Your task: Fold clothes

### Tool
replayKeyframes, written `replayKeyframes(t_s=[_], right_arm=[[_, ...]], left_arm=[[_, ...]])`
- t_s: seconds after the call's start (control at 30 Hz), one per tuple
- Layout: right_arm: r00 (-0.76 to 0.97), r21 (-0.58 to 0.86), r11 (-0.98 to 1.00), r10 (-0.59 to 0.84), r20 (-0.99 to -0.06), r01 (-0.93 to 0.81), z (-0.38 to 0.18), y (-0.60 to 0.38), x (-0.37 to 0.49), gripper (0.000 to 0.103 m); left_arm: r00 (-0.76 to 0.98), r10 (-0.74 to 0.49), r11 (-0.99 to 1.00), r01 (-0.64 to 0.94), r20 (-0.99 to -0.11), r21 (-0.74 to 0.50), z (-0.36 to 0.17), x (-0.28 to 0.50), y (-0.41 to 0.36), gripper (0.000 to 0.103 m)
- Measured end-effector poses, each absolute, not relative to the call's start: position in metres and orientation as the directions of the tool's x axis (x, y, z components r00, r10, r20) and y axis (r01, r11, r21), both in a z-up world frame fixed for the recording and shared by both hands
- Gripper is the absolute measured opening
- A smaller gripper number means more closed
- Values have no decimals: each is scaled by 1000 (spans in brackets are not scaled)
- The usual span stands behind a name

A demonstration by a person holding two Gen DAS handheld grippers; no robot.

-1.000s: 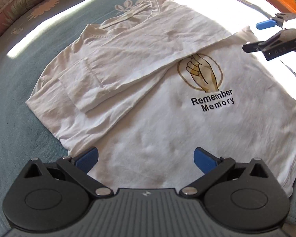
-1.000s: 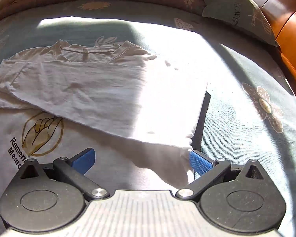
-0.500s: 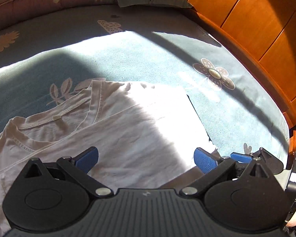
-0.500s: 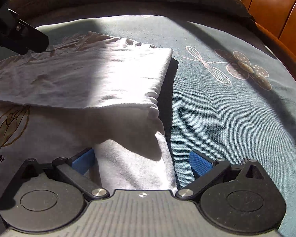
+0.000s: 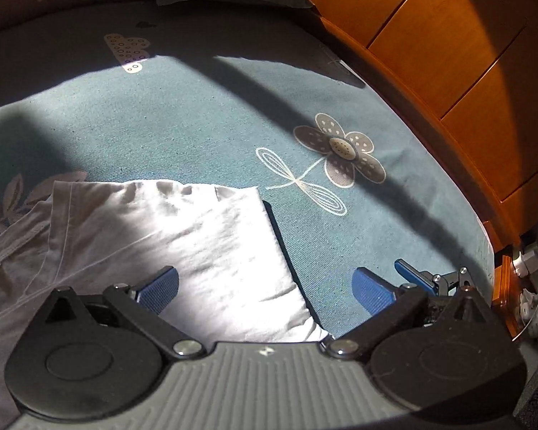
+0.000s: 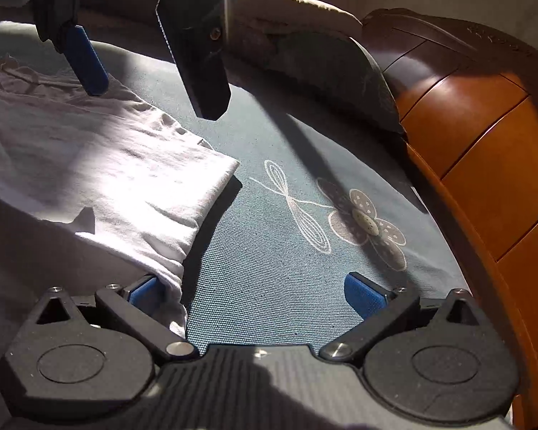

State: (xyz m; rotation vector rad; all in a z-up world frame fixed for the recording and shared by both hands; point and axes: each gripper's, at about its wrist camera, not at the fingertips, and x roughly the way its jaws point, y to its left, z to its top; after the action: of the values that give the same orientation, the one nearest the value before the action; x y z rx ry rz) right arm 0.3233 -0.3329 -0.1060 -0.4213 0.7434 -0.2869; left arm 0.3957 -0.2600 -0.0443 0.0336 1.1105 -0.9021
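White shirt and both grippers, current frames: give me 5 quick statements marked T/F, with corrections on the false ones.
1. The left gripper is open. True.
2. The right gripper is shut on the white shirt. False: its jaws stand wide apart, with the shirt's edge by one finger.
3. The shirt lies on a blue bedspread with a flower print. True.
4. The shirt is hanging from the wooden bed frame. False: it lies flat on the bed.
5. The left gripper shows in the right wrist view. True, at upper left.
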Motion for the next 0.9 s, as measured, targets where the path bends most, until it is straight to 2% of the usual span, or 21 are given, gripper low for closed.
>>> replayKeyframes(t_s=[0.2, 0.37, 0.6, 0.73, 0.83, 0.9], right_arm=[[659, -417, 900, -388, -644, 123, -96, -339, 312, 103], [718, -384, 919, -326, -615, 88, -77, -324, 314, 103], [685, -407, 913, -293, -667, -5, -105, -322, 348, 103], [662, -335, 941, -280, -695, 47, -101, -353, 345, 103], [722, -443, 896, -307, -620, 1, -88, -334, 334, 103], [738, -444, 896, -281, -614, -28, -83, -328, 322, 103]], left_arm=[[139, -625, 640, 655, -768, -402, -43, 399, -271, 102], [187, -630, 671, 618, -753, -409, -34, 414, -260, 102], [213, -605, 704, 594, -768, -389, -30, 424, -245, 102], [213, -597, 716, 577, -774, -393, -36, 423, -239, 102], [211, -602, 717, 567, -770, -405, -37, 420, -238, 102], [207, -602, 713, 575, -771, -402, -38, 418, -239, 102]])
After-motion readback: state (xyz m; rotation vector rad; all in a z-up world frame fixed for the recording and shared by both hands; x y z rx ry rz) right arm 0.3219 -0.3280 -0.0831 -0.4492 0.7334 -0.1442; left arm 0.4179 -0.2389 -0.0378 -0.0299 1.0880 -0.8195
